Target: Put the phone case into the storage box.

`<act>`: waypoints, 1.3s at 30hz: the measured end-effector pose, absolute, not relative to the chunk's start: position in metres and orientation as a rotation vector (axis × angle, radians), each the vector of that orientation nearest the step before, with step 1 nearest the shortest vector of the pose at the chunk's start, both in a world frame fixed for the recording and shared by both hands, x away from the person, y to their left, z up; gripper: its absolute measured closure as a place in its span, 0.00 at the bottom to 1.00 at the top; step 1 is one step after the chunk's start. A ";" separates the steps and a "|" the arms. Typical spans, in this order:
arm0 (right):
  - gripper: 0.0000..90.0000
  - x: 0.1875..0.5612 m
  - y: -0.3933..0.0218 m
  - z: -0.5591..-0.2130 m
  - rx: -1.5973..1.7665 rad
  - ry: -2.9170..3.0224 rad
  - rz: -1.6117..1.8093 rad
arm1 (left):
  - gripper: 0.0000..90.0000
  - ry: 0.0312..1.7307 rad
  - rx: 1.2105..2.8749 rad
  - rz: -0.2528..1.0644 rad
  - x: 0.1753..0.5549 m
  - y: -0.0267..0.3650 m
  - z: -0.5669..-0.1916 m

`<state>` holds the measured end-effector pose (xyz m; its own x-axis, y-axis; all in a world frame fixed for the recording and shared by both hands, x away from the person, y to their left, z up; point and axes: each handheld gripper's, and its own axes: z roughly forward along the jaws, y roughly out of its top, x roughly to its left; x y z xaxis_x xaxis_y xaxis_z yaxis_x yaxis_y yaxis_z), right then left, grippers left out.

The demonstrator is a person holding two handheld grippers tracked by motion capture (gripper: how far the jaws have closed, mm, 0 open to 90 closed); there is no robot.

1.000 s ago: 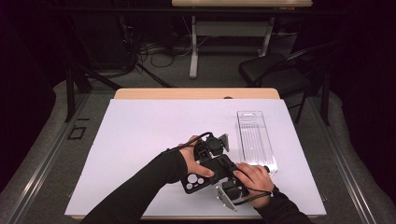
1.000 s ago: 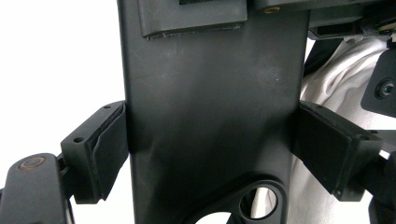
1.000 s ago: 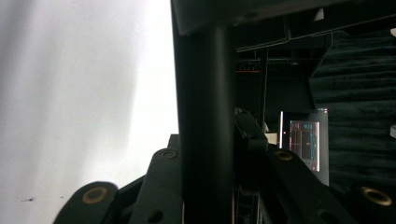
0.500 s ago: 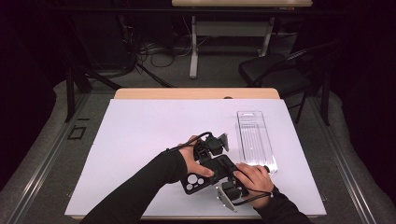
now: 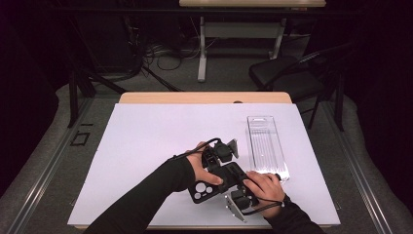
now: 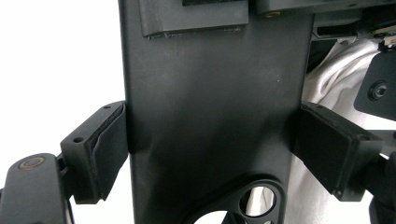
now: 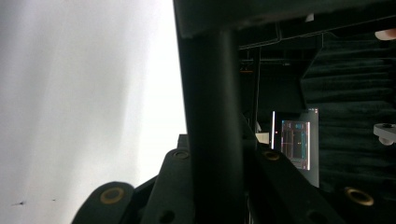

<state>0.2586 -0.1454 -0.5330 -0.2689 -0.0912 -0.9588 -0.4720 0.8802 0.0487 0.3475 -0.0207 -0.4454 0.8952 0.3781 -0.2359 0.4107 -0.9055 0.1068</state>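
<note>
A flat black phone case (image 5: 207, 187) with round camera holes is held above the white table cover (image 5: 146, 146), near the front edge. My left gripper (image 5: 225, 168) comes at it from the far side. In the left gripper view both pads press the case (image 6: 210, 107) by its long edges, so the left gripper (image 6: 212, 154) is shut on it. My right gripper (image 5: 234, 187) sits below the right hand. In its own view the case (image 7: 212, 93) stands edge-on between the jaws of the right gripper (image 7: 217, 156), which have just been closing on it.
A clear plastic tray (image 5: 265, 146) lies on the right part of the cover, just beyond the hands. A black chair (image 5: 282, 73) and table legs stand past the far edge. A lit screen (image 7: 296, 144) shows in the dark background.
</note>
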 end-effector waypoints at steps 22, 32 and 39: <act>0.97 0.258 -0.145 -0.533 -0.420 1.808 0.391 | 0.16 0.632 2.881 -0.354 0.349 -0.018 -0.445; 0.98 0.258 -0.145 -0.534 -0.420 1.809 0.394 | 0.15 0.635 2.882 -0.364 0.350 -0.017 -0.445; 0.98 0.258 -0.146 -0.533 -0.414 1.808 0.395 | 0.15 0.633 2.872 -0.371 0.350 -0.017 -0.445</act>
<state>0.2582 -0.1457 -0.5331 -0.2569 -0.0773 -0.9633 -0.4717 0.8800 0.0552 0.3499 -0.0170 -0.4449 0.8784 0.3886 -0.2780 0.4328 -0.8937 0.1180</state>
